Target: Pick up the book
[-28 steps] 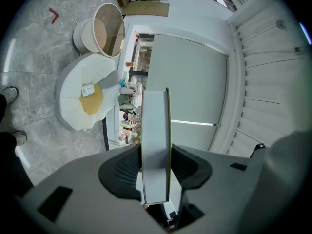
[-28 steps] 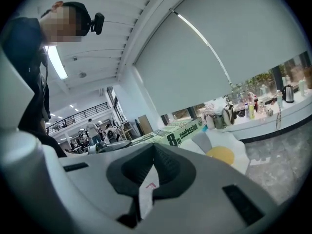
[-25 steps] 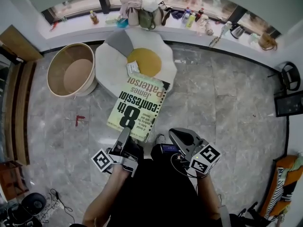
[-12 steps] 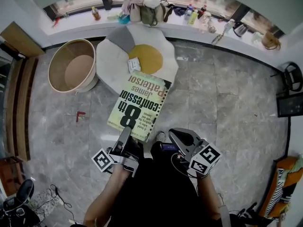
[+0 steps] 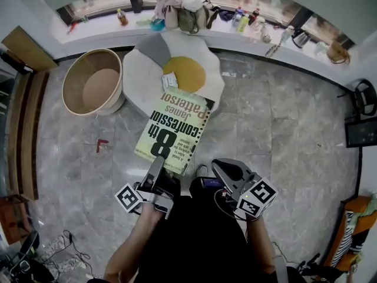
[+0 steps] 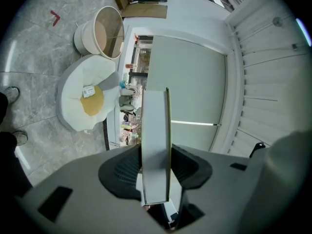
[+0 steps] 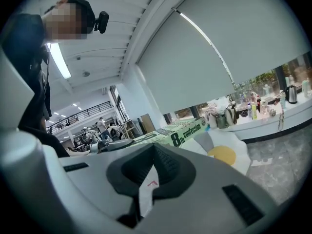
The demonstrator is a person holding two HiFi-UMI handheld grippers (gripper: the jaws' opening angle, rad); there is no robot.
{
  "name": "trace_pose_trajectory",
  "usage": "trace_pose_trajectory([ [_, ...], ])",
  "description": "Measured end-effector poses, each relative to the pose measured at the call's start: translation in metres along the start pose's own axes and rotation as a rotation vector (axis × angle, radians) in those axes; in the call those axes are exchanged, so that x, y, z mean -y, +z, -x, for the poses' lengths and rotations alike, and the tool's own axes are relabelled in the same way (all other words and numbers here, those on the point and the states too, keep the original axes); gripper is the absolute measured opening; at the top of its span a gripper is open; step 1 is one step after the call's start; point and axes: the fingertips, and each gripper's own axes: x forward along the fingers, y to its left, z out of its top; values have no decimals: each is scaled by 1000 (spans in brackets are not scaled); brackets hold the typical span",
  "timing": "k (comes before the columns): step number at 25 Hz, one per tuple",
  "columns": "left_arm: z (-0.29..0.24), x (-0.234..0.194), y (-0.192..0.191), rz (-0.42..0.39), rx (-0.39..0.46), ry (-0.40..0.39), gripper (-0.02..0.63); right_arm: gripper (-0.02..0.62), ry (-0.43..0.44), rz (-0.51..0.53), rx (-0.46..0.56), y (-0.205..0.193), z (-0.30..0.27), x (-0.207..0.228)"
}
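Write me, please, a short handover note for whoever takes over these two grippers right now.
Left gripper: shut on the book, clamping its near edge.
Right gripper: shut, empty, beside the left one.
Book: held flat in the air, cover up, over the floor in front of the egg-shaped cushion.
Done: the book is picked up.
To do: probably nothing but holding it steady; the one-edge grip may let it sag.

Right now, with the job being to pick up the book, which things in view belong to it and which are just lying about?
Belong to the job: book, clamped in the left gripper.

Just lying about: round tub; egg-shaped cushion; small card on it; red floor mark; bags and bottles on the windowsill.
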Motion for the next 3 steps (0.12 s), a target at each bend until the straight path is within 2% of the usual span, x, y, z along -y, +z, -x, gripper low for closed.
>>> trace_pose_trajectory([
  [3,1,0,1,-7,-3,-3,183,17,5,8,2,2,0,-1],
])
